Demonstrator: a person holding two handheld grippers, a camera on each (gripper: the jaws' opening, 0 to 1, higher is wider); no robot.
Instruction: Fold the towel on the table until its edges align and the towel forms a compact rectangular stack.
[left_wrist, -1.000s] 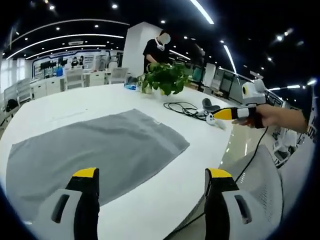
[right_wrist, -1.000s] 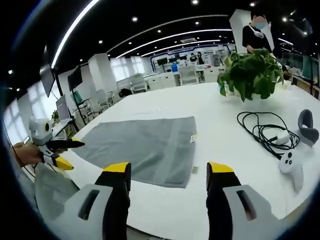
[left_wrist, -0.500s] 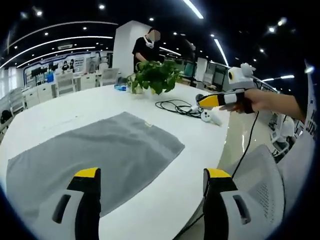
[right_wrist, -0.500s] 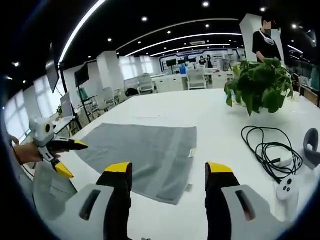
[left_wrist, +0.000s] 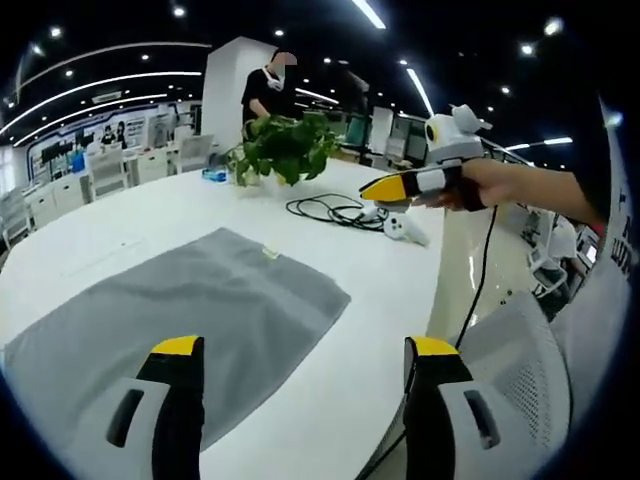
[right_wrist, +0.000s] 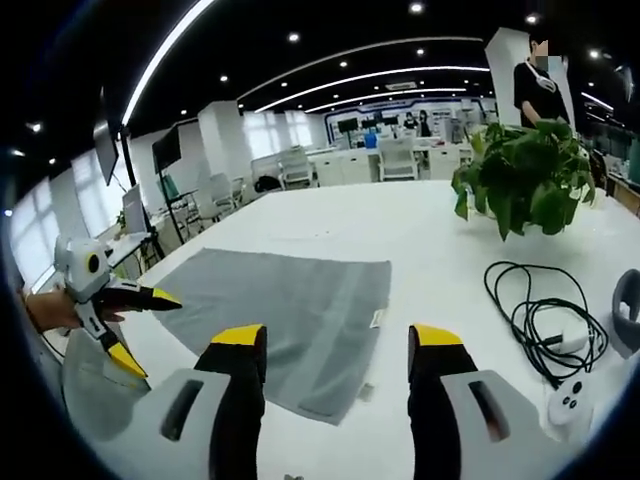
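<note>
Since a second ago both my cameras have swung, so the flat grey rectangular towel (left_wrist: 190, 320) (right_wrist: 285, 315) sits a little differently in each view, yet it lies spread in a single layer as before, unfolded, near the edge of the white round table (left_wrist: 380, 300) (right_wrist: 420, 230) closest to me. My left tongs (left_wrist: 300, 350) hang above the near edge with their yellow-tipped jaws wide apart and nothing between them; seen from the right gripper view they (right_wrist: 140, 325) hover just off the towel's near corner, jaws spread, lower than a second ago. My right tongs (right_wrist: 335, 335) are equally wide and empty, and in the left gripper view they (left_wrist: 385, 190) are held in my hand (left_wrist: 500, 185) above the table's right edge, higher and nearer than earlier. I count one towel, one leafy green potted plant (left_wrist: 285, 150) (right_wrist: 525, 180), one coiled black cable (left_wrist: 325, 210) (right_wrist: 545, 315), one white handheld controller (left_wrist: 405, 228) (right_wrist: 572, 405), and one person in black (left_wrist: 265, 90) (right_wrist: 535, 75) standing beyond the far edge.
</note>
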